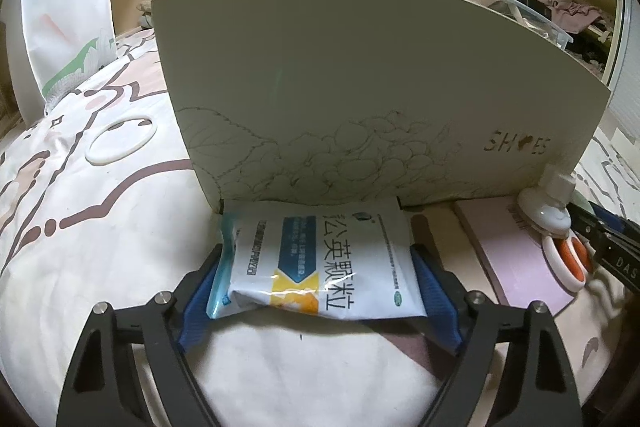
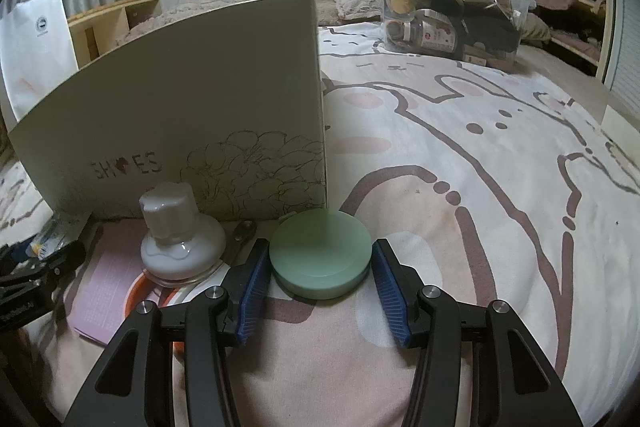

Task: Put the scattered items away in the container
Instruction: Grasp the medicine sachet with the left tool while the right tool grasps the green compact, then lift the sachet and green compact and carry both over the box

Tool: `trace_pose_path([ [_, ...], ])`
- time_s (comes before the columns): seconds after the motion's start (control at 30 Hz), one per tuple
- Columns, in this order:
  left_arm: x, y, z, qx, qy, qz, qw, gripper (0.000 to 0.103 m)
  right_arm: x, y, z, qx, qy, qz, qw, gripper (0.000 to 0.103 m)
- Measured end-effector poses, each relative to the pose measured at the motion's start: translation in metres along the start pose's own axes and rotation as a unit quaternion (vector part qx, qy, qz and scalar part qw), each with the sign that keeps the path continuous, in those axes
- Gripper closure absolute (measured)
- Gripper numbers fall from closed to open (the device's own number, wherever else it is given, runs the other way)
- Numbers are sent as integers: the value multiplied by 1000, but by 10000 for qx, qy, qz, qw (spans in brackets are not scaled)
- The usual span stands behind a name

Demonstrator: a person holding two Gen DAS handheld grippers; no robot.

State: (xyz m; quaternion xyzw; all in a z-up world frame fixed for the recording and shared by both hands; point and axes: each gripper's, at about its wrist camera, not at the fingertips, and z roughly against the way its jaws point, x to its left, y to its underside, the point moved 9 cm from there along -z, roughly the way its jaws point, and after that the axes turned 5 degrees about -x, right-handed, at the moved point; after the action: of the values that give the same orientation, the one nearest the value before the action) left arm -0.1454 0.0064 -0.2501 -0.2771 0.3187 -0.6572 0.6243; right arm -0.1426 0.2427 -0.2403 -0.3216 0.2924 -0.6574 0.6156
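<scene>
A white medicine sachet pack (image 1: 340,239) with blue and yellow print lies on the bedspread in front of the beige shoe box (image 1: 360,87). My left gripper (image 1: 318,261) has its blue pads against both ends of the pack. In the right wrist view, a round pale green tin (image 2: 316,239) sits by the box's right corner (image 2: 180,99). My right gripper (image 2: 321,259) is shut on it, with a pad on each side. A white bottle (image 2: 180,239) stands left of the tin, on a pink notebook (image 2: 104,291).
An orange and white object (image 1: 568,259) lies under the bottle on the notebook. A spoon (image 2: 244,231) rests beside the box. A white ring (image 1: 120,143) lies on the bed at left. A clear bin (image 2: 452,23) of things stands far back.
</scene>
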Motion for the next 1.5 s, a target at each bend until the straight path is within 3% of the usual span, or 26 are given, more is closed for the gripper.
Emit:
trace_pose_path([
  [0.43,0,-1,6,-82,116,123,9998,26,-1,-1,0,-18,-20,-2,10000,52],
  [0.47,0,-2,6,-88,143,144,9998,29,-1,-1,0,-17,-19,-2,10000,52],
  [0.5,1,-3,8,-115,156,165,9997,42,-1,-1,0,-17,-20,-3,10000,52],
  [0.53,2,-3,9,-134,148,170,9997,45,-1,-1,0,-18,-23,-6,10000,52],
  [1.5,0,2,20,-111,254,142,9995,47,8,0,10,-57,-272,-22,9996,52],
])
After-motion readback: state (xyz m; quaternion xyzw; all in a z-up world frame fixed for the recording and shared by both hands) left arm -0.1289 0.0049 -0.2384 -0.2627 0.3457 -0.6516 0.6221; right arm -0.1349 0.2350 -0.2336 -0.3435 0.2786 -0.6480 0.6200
